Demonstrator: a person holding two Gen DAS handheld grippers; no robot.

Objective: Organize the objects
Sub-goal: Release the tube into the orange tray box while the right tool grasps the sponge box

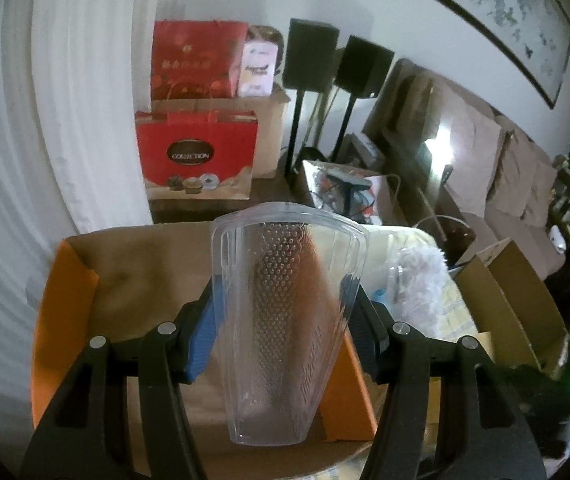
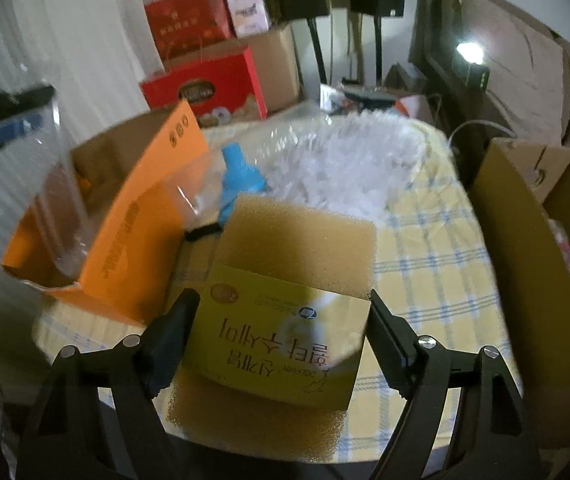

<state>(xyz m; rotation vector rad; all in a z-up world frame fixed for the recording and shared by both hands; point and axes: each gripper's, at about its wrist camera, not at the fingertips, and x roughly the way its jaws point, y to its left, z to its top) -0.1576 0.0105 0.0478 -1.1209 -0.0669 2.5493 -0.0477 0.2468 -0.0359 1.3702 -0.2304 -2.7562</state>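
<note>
My left gripper [image 1: 285, 296] is shut on a clear plastic cup [image 1: 285, 280] with a dotted pattern, its blue pads [image 1: 201, 340] pressing on both sides. It holds the cup over the open orange cardboard box [image 1: 65, 280]. The right wrist view shows the same cup [image 2: 57, 208] blurred inside the box [image 2: 141, 220]. A yellow sponge [image 2: 301, 232] in a yellow paper sleeve [image 2: 281, 328] lies on the checked tablecloth [image 2: 437, 272]. My right gripper [image 2: 281, 300] straddles it, with both fingers against the sleeve's side edges.
Behind the sponge lie a blue plastic item [image 2: 241, 172] and a white fluffy duster in clear wrap [image 2: 345, 160]. A large brown carton [image 2: 525, 220] stands right of the table. Red gift boxes [image 1: 197, 156], speaker stands [image 1: 309, 56] and a sofa [image 1: 517, 184] fill the back.
</note>
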